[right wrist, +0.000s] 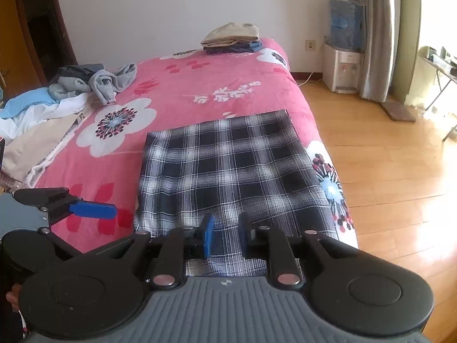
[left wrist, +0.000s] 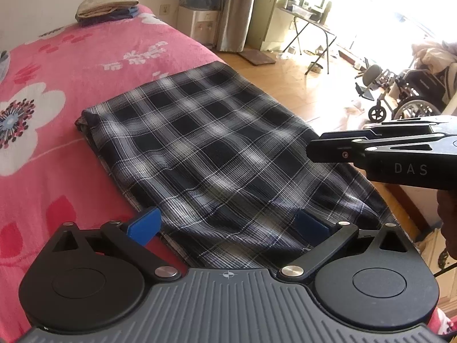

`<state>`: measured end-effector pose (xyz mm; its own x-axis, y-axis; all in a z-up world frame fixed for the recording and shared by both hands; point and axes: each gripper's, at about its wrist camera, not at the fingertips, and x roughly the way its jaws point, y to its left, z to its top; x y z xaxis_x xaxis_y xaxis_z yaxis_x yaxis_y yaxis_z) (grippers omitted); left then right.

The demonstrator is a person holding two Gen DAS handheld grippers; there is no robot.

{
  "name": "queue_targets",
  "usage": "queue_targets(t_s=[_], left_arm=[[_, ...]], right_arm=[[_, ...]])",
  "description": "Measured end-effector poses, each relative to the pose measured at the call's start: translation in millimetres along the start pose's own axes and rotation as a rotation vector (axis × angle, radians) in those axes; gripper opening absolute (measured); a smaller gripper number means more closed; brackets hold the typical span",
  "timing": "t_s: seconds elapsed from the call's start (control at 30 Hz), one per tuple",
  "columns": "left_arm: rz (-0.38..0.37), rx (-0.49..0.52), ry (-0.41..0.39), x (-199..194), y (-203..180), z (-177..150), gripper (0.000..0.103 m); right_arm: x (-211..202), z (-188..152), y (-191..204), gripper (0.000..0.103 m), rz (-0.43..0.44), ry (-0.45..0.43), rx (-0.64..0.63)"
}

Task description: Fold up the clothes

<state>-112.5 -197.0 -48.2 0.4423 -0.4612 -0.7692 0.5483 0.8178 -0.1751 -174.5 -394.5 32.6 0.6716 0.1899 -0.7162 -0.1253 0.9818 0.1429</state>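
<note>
1. the plaid shirt [right wrist: 228,168] lay flat on the pink bed [right wrist: 177,91], already folded into a neat block near the bed's edge.
2. the left gripper [left wrist: 228,223] was wide open and held nothing.
3. the right gripper [right wrist: 225,238] was a little open over the shirt's near edge; no pinch showed.
4. a folded stack [right wrist: 232,40] sat far back.
5. a messy pile [right wrist: 57,103] was still left to fold.

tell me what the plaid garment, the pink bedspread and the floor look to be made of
Plaid garment: thin woven cloth, likely cotton or a blend; matte, with fine thread lines showing in the check.
Pink bedspread: plush fleece-like fabric; a soft fuzzy surface with printed flowers.
Floor: wood or wood-look laminate; plank seams, warm grain and a glossy sheen under the window light.
</note>
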Motion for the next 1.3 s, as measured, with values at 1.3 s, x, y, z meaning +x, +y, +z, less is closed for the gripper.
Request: queue_targets(t_s=[1.3], left_arm=[[0.048, -0.023, 0.014, 2.0, -0.4, 1.5, 0.103]], right_arm=[[-2.0, 0.1, -4.7, 0.021, 0.011, 0.006, 0.061]])
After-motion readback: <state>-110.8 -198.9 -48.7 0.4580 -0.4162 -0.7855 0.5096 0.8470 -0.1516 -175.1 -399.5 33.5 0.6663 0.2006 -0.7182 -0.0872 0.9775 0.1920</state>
